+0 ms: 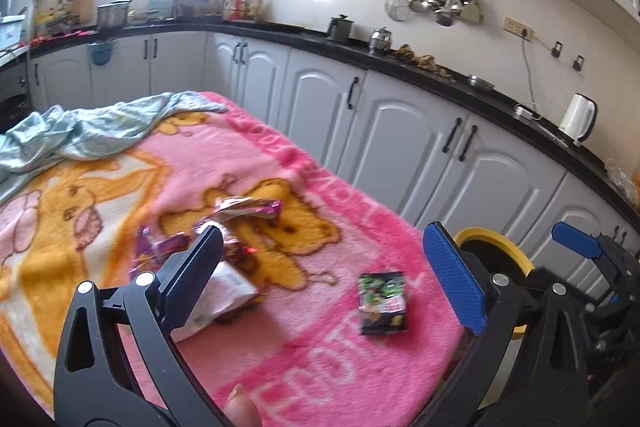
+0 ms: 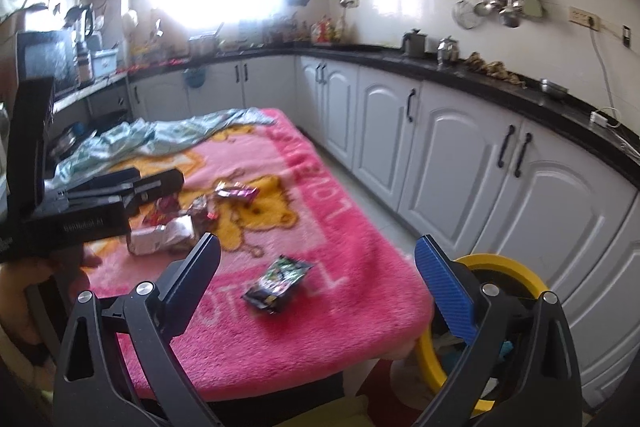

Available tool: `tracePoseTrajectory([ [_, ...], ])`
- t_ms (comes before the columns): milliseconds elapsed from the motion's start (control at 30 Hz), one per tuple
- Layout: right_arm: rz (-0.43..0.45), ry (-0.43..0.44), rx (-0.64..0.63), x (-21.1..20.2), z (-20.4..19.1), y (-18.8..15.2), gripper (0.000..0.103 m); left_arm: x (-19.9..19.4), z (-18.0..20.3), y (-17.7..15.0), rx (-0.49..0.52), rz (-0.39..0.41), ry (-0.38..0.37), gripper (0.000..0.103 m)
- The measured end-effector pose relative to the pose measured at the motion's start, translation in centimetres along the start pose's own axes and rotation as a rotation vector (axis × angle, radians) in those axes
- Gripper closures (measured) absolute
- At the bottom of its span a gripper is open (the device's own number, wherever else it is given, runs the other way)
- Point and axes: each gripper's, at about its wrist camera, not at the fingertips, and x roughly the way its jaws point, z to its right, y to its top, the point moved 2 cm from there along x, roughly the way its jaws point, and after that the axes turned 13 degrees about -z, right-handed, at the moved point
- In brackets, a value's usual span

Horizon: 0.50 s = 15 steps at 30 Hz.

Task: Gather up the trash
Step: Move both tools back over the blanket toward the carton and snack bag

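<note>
A table under a pink blanket [image 1: 288,163] [image 2: 320,163] holds snack wrappers. A dark green packet [image 1: 382,303] [image 2: 278,281] lies alone near the right edge. A pile of purple, red and silver wrappers [image 1: 224,239] [image 2: 188,219] lies to its left, with a white wrapper [image 1: 224,291] at the front. My left gripper [image 1: 324,267] is open and empty above the blanket, the pile by its left finger. It also shows in the right wrist view [image 2: 156,187] over the pile. My right gripper [image 2: 320,275] is open and empty, above the green packet. A yellow-rimmed bin [image 1: 500,251] [image 2: 516,279] stands beside the table's right corner.
A crumpled pale green cloth [image 1: 80,131] [image 2: 160,139] lies at the table's far end. White cabinets [image 1: 400,131] with a black counter run along the right. A white kettle [image 1: 578,117] stands on the counter. Floor [image 2: 352,183] runs between table and cabinets.
</note>
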Motion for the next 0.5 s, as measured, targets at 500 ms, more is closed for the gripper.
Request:
tracePoseTrajectory([
  [500,-0.262,0.084,0.015,11.1,-2.9,-0.4,0.009,1.7,-10.8,-3.8,-0.155,-0.124,0.123,0.011],
])
